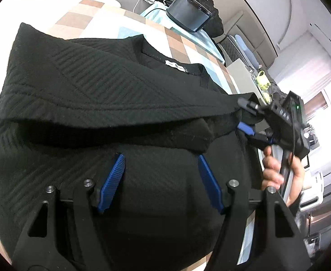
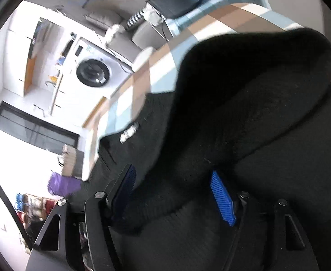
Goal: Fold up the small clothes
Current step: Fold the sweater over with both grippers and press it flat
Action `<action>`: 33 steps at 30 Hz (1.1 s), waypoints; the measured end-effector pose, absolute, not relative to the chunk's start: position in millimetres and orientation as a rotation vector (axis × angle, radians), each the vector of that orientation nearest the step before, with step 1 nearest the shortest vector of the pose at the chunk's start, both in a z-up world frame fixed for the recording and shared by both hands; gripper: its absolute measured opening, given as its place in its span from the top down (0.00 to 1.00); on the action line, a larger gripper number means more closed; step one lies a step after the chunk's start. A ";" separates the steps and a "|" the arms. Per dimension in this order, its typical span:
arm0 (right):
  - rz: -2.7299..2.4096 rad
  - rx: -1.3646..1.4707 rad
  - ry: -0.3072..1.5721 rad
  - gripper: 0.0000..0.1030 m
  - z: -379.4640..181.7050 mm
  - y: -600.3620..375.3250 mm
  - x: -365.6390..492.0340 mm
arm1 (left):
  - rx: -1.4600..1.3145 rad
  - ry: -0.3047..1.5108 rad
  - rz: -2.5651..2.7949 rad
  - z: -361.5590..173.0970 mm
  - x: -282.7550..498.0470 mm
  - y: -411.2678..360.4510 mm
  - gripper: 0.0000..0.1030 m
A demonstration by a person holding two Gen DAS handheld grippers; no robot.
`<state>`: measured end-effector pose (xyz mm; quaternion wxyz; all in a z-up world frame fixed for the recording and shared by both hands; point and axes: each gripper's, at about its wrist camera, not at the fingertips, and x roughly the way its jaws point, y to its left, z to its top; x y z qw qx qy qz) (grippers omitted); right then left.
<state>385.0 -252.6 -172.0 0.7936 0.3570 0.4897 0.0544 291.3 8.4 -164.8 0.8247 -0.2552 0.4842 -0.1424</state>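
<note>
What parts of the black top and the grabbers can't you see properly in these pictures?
- Left wrist view: the black top's bottom part is hidden behind the left gripper.
- Left wrist view: the label at the neck is too small to read.
- Right wrist view: a fold of the top covers the cloth behind it; blur smears the label.
- Right wrist view: the checked tablecloth is mostly covered.

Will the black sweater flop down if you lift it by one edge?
Probably, yes: the black sweater already drapes in a soft fold. Its thick ribbed knit likely gives the blue fingers good grip, so it shouldn't slip easily.
</note>
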 end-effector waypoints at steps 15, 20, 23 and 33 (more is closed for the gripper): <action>0.153 0.736 0.921 0.34 -138.0 -250.6 466.3 | -0.533 0.923 -0.222 -131.8 265.5 52.4 0.38; 0.169 0.706 0.905 0.34 -122.7 -259.8 442.0 | -0.505 0.961 -0.180 -138.8 275.5 73.6 0.38; 0.178 0.711 0.918 0.34 -122.2 -267.4 418.7 | -0.525 0.999 -0.196 -149.2 282.5 79.9 0.38; 0.132 0.659 0.934 0.33 -115.5 -286.5 330.2 | -0.560 0.970 -0.247 -142.7 330.3 93.1 0.38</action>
